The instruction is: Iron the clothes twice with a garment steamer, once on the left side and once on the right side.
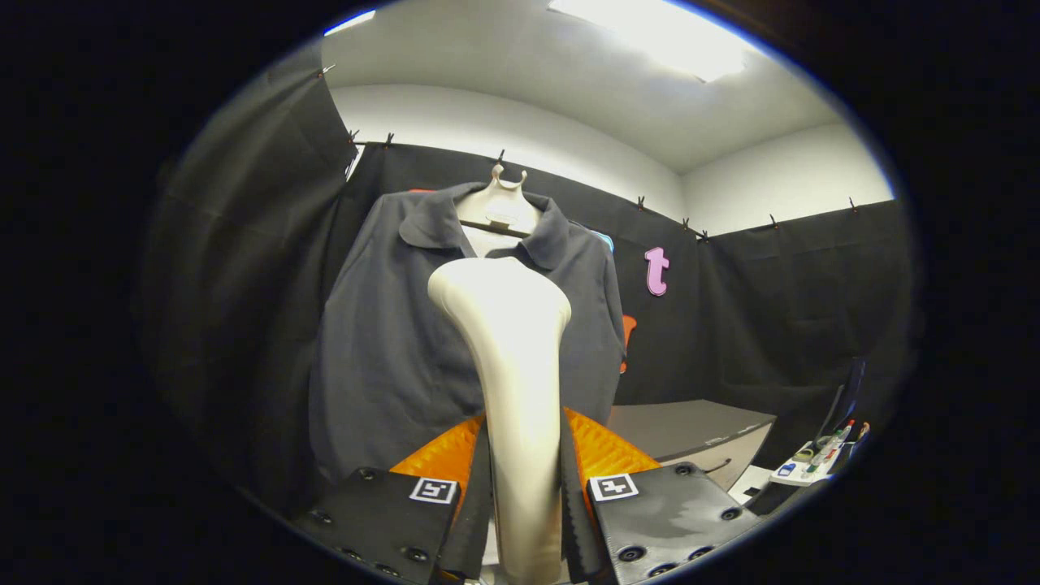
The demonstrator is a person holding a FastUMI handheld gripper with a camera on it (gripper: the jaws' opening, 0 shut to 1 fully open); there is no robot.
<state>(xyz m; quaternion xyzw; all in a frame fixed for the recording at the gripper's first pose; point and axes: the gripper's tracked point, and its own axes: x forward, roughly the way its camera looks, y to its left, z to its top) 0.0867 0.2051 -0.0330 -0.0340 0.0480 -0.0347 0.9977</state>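
Clamped in the hand-held gripper [520,479], one garment steamer [513,366] faces one hanging shirt [390,325].

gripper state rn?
Gripper: shut on the garment steamer, both fingers pressing its handle, head raised before the hanging shirt.

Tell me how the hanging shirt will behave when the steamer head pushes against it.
The shirt looks like soft, thin cloth, so it will probably give and dent rather than resist. It hangs from a single hanger with its hem free, so it may swing or twist away. The gripper is shut on the steamer, whose smooth head should likely slide over the fabric.
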